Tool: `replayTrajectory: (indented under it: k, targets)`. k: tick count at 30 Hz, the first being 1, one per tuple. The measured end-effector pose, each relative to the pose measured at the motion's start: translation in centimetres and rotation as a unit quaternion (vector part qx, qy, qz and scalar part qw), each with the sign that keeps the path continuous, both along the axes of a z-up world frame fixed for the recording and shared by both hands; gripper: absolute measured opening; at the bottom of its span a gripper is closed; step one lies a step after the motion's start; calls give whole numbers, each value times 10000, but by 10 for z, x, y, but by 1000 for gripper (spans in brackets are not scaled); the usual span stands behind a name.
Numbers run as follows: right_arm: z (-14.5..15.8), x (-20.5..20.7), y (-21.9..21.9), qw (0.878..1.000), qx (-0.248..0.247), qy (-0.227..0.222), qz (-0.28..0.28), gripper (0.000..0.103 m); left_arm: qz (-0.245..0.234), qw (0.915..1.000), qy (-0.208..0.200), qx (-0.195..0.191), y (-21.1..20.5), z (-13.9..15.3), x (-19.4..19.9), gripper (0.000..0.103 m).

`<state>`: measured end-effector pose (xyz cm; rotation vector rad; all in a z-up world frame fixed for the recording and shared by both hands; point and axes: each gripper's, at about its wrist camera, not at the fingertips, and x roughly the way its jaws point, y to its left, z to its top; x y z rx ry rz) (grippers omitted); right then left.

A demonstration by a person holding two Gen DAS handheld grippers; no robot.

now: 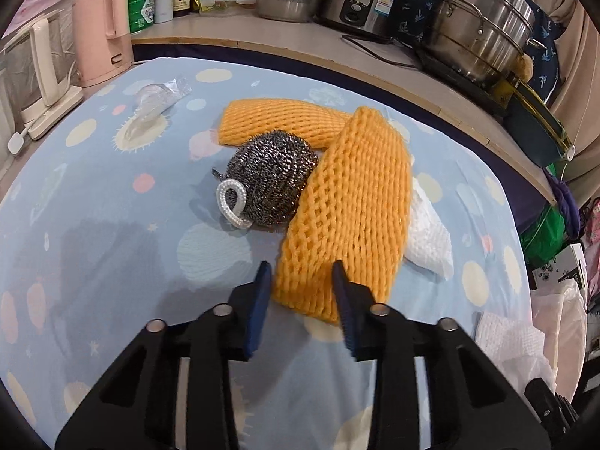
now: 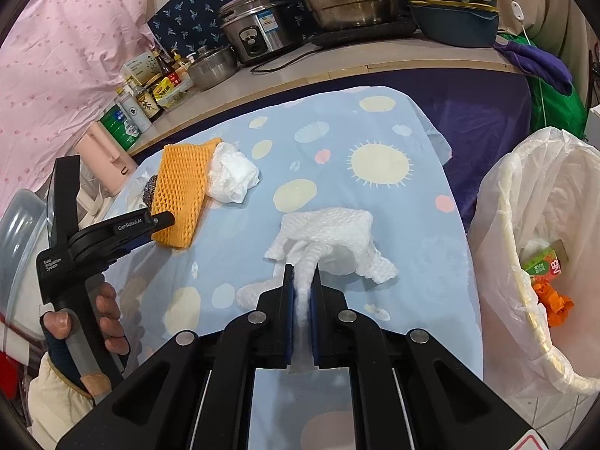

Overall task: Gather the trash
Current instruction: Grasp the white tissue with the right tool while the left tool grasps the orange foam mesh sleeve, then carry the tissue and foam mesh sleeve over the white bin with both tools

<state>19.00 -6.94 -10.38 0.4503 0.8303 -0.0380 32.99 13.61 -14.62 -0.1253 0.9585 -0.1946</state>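
My right gripper is clamped on a strip of the white foam net, which lies on the blue cloth beside the lined bin. My left gripper sits part-open astride the near end of the orange foam net, pads not clearly pressing. I worry the thin strip slips free, or the orange net drags the steel scourer leaning against it.

I can read "GenRobot.AI" on the finger arm of the left gripper at the left, and "Data Acquisition System" in small white print on the black body below it. In the bin bag at the right lies a green carton marked "NB" in orange. The bottle and tin labels on the far counter are too small to read.
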Motion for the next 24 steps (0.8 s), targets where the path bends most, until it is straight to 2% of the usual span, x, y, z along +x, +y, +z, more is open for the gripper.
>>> replayTrajectory:
  k: [3,10,15,24]
  targets:
    - [0,0,-1,10000,15,-8,3,7,-78,10000,-44,5,-3,5,-7,10]
    - [11,-9,-4,9998,87,-172,27,7,-244,9993,-261,-89,-10,34,-41,9]
    - [27,-22,-12,9991,163,-391,-23,7,-434,9986,-250,-167,-20,52,-70,9]
    - [52,-53,-44,9961,258,-778,-326,7,-842,9959,-309,-98,-54,71,-115,9]
